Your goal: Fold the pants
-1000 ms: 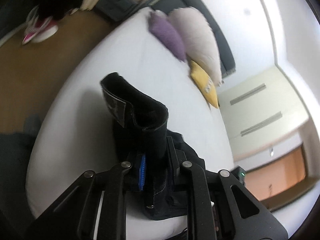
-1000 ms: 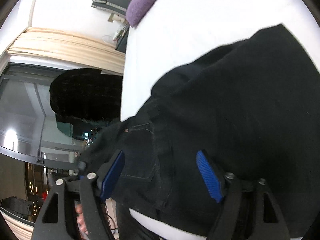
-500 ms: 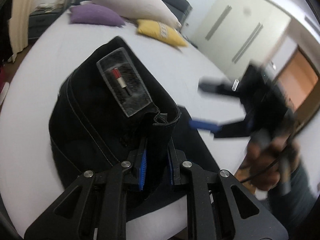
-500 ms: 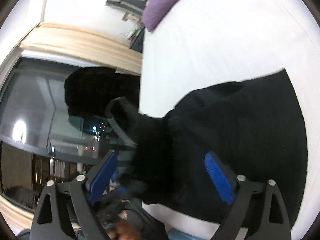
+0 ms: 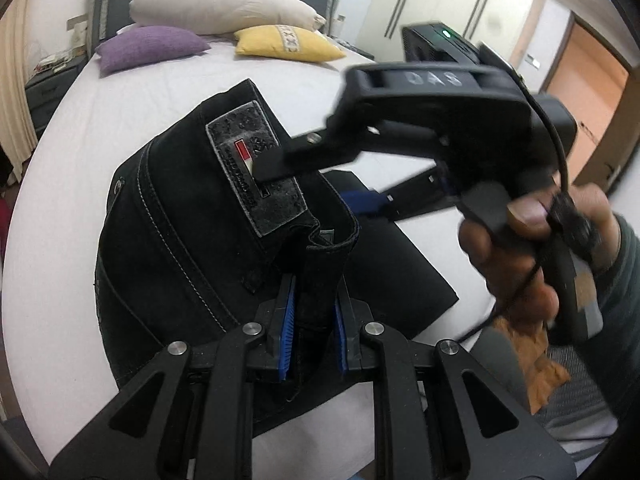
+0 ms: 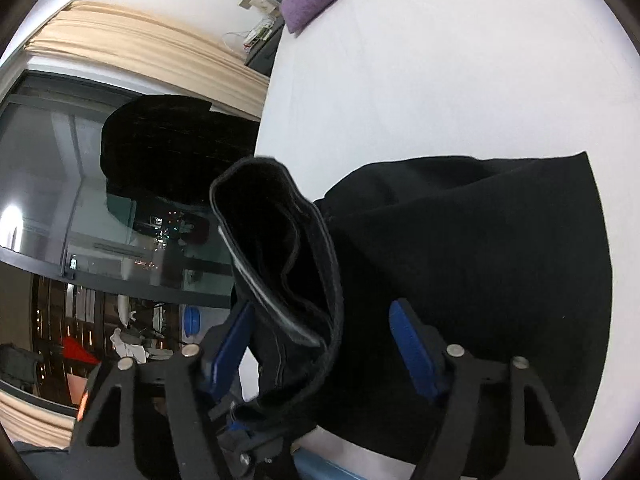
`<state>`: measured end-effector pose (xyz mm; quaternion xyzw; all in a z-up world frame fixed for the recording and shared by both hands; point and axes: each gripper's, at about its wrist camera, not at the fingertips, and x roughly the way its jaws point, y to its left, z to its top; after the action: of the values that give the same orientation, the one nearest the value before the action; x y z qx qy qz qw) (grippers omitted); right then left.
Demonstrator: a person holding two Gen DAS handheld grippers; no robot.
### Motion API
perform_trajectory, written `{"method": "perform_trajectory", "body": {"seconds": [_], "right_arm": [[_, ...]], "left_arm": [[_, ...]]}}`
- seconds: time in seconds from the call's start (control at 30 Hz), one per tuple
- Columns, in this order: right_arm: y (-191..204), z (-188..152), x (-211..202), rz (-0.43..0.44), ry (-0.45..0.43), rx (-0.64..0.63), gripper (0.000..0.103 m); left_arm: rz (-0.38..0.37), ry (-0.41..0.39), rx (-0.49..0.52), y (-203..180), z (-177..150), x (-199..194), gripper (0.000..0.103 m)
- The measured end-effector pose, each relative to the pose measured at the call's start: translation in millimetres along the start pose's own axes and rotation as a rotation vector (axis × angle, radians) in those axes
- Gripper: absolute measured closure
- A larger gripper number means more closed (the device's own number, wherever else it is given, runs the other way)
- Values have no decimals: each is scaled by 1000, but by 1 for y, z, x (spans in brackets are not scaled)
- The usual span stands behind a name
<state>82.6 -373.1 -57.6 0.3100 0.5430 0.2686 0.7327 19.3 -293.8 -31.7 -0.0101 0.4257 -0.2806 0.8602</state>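
Black pants [image 5: 168, 240] lie folded on the white bed [image 5: 80, 152]. Their waistband, with a grey label patch [image 5: 256, 176], is lifted off the sheet. My left gripper [image 5: 314, 320] is shut on the band's edge. A hand holds my right gripper [image 5: 316, 184], which reaches in from the right over the label. In the right wrist view the raised waistband [image 6: 280, 260] stands between the blue pads of my right gripper [image 6: 320, 344]. Its jaws are closing, and the right pad [image 6: 412, 348] is still apart from the band. The rest of the pants [image 6: 480, 260] spreads flat to the right.
Purple [image 5: 148, 46], cream [image 5: 220, 0] and yellow [image 5: 288, 44] pillows lie at the headboard. A bedside table [image 5: 44, 84] stands at the left, with wardrobe doors [image 5: 440, 0] and an orange door [image 5: 580, 92] at the right. A curtain [image 6: 132, 40] and a dark window [image 6: 60, 200] flank the bed's edge.
My left gripper rolled and swung the waistband across the bed toward my right gripper. The right gripper lifted off the flat pants, spread wider, then narrowed with the raised band between its fingers.
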Motion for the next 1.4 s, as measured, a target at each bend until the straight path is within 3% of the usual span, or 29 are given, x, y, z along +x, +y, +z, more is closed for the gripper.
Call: {"method": "perform_trajectory", "body": {"seconds": [0.03, 0.1, 0.27, 0.43, 0.63, 0.83, 0.93, 1.1, 1.27, 1.4], "right_arm": [[1, -2, -2, -9, 1, -18, 44], [3, -3, -3, -27, 1, -50, 69], [-12, -6, -19, -65, -32, -39, 79], [-43, -11, -48, -89, -74, -2, 83], [-76, -11, -62, -120, -100, 34, 83], [-92, -19, -64, -118, -131, 71, 84], [-108, -27, -69, -131, -162, 104, 95], [-140, -40, -79, -172, -189, 215, 96], [-109, -38, -91, -88, -232, 146, 96], [-69, -17, -81, -19, -211, 44, 92]], "left_arm": [[-2, 7, 13, -4, -2, 2, 88], [-5, 17, 34, -9, -6, 5, 88], [-38, 30, 100, -36, -13, 14, 88], [-72, 58, 183, -71, -14, 36, 88], [-98, 85, 215, -98, -8, 68, 88], [-116, 111, 215, -103, -10, 88, 88], [-121, 135, 199, -100, -16, 97, 88], [-137, 144, 176, -95, -20, 100, 86], [-186, 170, 89, -81, -16, 83, 76], [-248, 141, 59, -74, -17, 52, 75]]}}
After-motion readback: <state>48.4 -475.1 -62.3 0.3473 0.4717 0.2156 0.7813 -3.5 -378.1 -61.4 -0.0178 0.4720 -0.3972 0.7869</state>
